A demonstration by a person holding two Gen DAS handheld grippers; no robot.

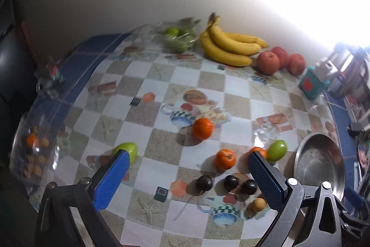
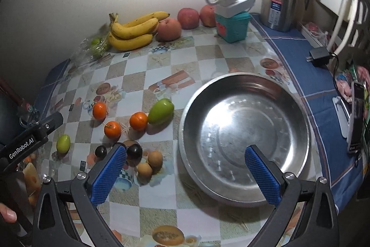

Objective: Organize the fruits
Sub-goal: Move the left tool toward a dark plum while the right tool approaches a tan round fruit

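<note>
1. The bench (image 2: 203, 54), under a checked cloth with a blue border, carries everything.
2. The steel bowl (image 2: 245, 138) sits on the bench's right side, holding nothing, just right of the loose fruit.
3. The right hand-held gripper (image 2: 185, 155) hovers low over the bench with its blue pads spread wide and gripping nothing; its right pad hangs over the bowl, its left pad over the dark plums (image 2: 135, 151).
4. The left hand-held gripper (image 1: 187, 161) is also wide open and holds nothing, raised above the loose fruit and pointed toward the far wall; in the right wrist view its black body enters from the left edge, with a fingertip at the bottom left corner.
5. The bananas (image 2: 133, 31) lie by the far wall, with red apples (image 2: 168, 29) just to their right and a bag of green fruit (image 2: 97, 44) to their left.
6. A large green fruit (image 2: 160, 110) lies just left of the bowl, beside three oranges (image 2: 138, 121).
7. A smaller green fruit (image 2: 63, 143) lies apart to the left.
8. Three dark plums and two small brown fruits (image 2: 155, 159) cluster nearest the grippers.
</note>
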